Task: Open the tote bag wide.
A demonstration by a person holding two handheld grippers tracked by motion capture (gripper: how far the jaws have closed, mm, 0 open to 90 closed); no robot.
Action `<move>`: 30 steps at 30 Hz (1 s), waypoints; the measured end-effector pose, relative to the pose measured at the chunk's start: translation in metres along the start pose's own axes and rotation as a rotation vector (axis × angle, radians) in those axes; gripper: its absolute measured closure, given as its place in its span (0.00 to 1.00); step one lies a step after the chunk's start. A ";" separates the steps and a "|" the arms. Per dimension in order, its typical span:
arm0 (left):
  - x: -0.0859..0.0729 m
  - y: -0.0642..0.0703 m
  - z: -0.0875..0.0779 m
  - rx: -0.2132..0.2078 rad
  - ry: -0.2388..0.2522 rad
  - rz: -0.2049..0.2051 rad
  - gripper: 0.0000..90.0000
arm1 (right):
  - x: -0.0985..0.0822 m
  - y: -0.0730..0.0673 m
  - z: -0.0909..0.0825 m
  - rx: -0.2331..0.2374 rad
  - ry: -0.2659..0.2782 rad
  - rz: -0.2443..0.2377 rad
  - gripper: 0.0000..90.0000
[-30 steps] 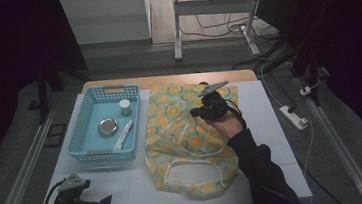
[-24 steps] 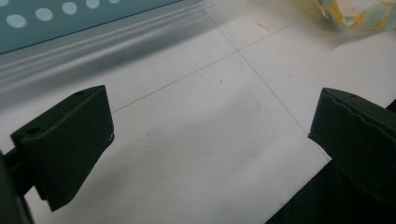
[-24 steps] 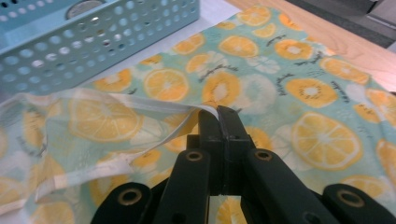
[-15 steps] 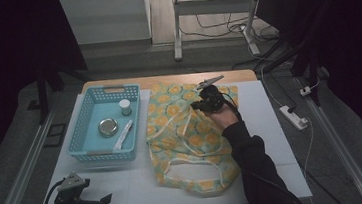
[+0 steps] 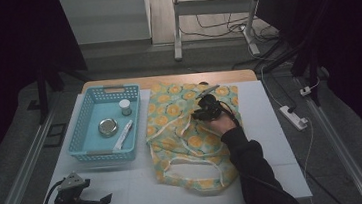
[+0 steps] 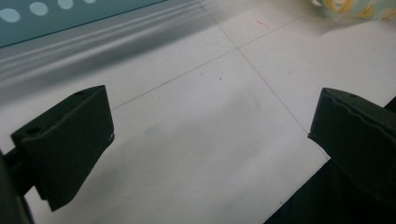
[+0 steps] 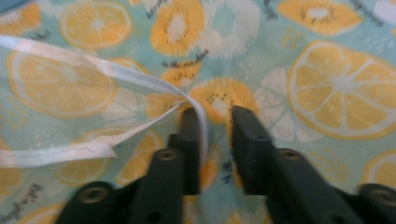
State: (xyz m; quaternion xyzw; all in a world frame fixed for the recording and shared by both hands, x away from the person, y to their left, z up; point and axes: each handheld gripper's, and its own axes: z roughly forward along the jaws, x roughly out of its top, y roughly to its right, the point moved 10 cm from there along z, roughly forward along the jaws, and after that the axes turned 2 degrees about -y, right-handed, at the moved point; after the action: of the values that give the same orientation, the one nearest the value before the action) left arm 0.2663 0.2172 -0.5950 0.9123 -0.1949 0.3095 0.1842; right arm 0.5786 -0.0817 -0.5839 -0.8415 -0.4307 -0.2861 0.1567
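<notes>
A teal cloth printed with orange and kiwi slices [image 5: 175, 110] lies spread on the white table, its white straps looping across it. My right gripper [image 5: 198, 114] is low over its upper half. In the right gripper view the cloth [image 7: 327, 88] lies just under the jaws. My right gripper [image 7: 215, 112] has just been opening: its jaws stand a little apart, and a white strap [image 7: 116, 74] hangs slack between them, against the inside of the left-hand jaw. My left gripper [image 5: 104, 200] rests wide open at the table's near left corner, and the left gripper [image 6: 210, 121] has only bare table between its jaws.
A blue basket [image 5: 89, 151] left of the cloth holds a round metal tin [image 5: 107, 127], a small white bottle [image 5: 125, 106] and a white tube [image 5: 123, 134]. A power strip [image 5: 293, 116] lies on the floor to the right. A metal frame stands behind the table.
My right gripper has sunk toward the cloth, bringing the strap down with it, and its jaws have parted. The left gripper has stayed in place.
</notes>
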 end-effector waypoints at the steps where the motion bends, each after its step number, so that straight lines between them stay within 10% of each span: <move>1: 0.000 0.000 0.000 0.000 0.001 0.000 0.00 | 0.002 -0.002 -0.003 0.012 0.006 0.005 0.73; 17: 0.000 0.001 0.000 -0.002 0.003 0.003 0.00 | -0.002 -0.037 -0.054 0.062 0.068 -0.001 0.29; 30: 0.001 0.001 0.000 -0.004 0.006 0.010 0.00 | -0.033 -0.081 -0.055 0.122 -0.021 -0.028 0.04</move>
State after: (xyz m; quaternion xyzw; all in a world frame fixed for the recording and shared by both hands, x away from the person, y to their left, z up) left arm 0.2662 0.2160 -0.5942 0.9100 -0.1996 0.3126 0.1852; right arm 0.4785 -0.0832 -0.5597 -0.8273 -0.4606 -0.2528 0.1991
